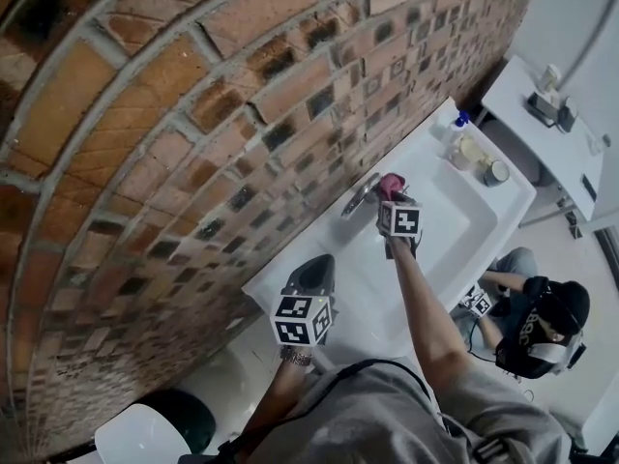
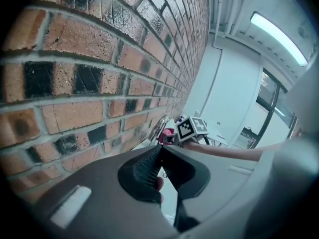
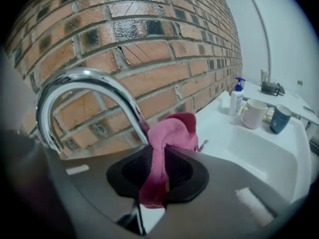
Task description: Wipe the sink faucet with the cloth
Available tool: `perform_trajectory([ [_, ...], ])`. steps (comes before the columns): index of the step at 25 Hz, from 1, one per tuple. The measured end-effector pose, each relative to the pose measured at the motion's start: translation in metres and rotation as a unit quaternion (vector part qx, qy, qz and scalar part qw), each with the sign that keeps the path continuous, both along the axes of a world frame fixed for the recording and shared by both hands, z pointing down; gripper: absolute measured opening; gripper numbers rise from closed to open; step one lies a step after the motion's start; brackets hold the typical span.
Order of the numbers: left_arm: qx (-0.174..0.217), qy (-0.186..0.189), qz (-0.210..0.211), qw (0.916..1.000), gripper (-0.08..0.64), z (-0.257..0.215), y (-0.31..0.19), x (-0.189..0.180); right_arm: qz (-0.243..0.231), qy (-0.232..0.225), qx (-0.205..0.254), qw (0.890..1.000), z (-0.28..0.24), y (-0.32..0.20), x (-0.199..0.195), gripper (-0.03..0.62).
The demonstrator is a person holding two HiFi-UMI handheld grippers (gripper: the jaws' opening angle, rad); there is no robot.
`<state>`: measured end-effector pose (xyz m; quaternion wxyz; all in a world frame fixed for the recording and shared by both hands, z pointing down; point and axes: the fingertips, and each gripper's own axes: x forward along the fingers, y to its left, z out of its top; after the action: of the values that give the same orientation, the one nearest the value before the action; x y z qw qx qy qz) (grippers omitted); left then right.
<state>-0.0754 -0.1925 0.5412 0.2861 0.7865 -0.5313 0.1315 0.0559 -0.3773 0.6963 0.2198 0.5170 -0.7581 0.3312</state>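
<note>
The chrome faucet (image 1: 360,199) curves out from the brick wall over the white sink (image 1: 464,235). My right gripper (image 1: 395,199) is shut on a pink cloth (image 1: 391,186), held right beside the spout's end. In the right gripper view the cloth (image 3: 169,138) bunches up between the jaws of the right gripper (image 3: 158,158), just to the right of the faucet's arch (image 3: 84,83); whether it touches the faucet I cannot tell. My left gripper (image 1: 309,276) hangs over the sink's near left corner, apart from the faucet. In its own view the left gripper (image 2: 160,151) is shut with nothing in it.
A soap bottle (image 3: 236,97), a white mug (image 3: 254,113) and a dark blue mug (image 3: 280,118) stand on the sink's far rim. The brick wall (image 1: 193,114) runs close behind the faucet. Another person (image 1: 537,322) crouches at the lower right. A white shelf (image 1: 542,124) lies beyond the sink.
</note>
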Motion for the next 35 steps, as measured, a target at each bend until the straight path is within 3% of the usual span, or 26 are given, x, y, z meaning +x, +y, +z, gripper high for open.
perform_trajectory([
  [3,0.005,-0.002,-0.003,1.0000,0.020,-0.006,0.002,0.002,-0.015,-0.015,-0.028,0.999,0.016,0.019,-0.005,0.067],
  [7,0.014,-0.008,-0.007,0.9998,0.020,-0.017,0.014,0.006,-0.082,0.006,-0.047,0.995,0.038,0.036,-0.017,0.067],
  [11,0.018,-0.010,-0.012,0.9997,0.020,-0.023,0.033,0.011,-0.124,-0.007,-0.066,0.990,0.034,0.067,-0.030,0.067],
  [22,0.022,-0.011,-0.062,0.9978,0.020,-0.032,0.083,0.007,-0.194,-0.080,0.020,0.977,-0.073,0.143,-0.062,0.067],
  [31,-0.004,-0.003,-0.146,0.9892,0.020,-0.004,0.165,-0.016,-0.276,-0.104,0.049,0.954,-0.120,0.274,-0.091,0.067],
  [35,-0.002,0.000,-0.152,0.9883,0.020,-0.002,0.209,-0.017,-0.284,-0.107,0.048,0.952,-0.124,0.334,-0.087,0.068],
])
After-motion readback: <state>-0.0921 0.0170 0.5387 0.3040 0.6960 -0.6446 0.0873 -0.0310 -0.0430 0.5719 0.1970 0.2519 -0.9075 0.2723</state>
